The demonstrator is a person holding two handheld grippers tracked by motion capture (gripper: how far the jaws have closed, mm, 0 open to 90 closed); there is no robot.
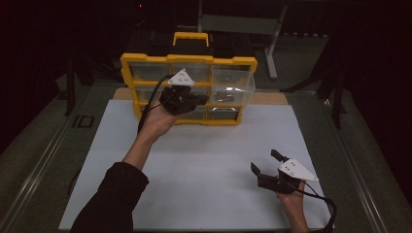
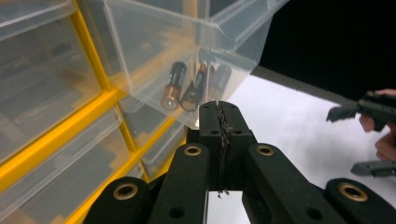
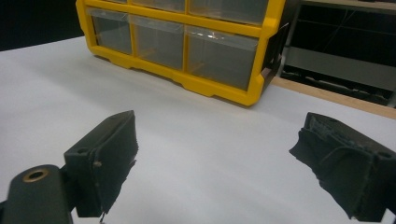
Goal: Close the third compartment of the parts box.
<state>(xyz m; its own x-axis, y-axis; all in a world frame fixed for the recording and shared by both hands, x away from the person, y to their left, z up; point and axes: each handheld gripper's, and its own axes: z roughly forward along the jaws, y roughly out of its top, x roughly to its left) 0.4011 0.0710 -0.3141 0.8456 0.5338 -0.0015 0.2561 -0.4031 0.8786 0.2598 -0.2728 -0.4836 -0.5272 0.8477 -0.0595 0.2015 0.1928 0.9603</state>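
Note:
A yellow organiser (image 1: 189, 59) with clear drawers stands at the back of the white mat (image 1: 209, 165). One clear drawer (image 1: 234, 83) on its right side is pulled out and holds several batteries (image 2: 172, 89). My left gripper (image 1: 200, 100) is shut and empty, its tips (image 2: 219, 116) just below the front corner of that drawer. My right gripper (image 1: 264, 161) rests low at the mat's front right, open with nothing between its jaws (image 3: 215, 154). It also appears far off in the left gripper view (image 2: 341, 141).
The organiser's other drawers (image 3: 219, 53) are pushed in. A yellow carry handle (image 1: 191, 36) tops the organiser. A grey metal stand (image 1: 243, 24) sits behind the table, and a wooden strip (image 1: 269, 98) edges the mat's far side.

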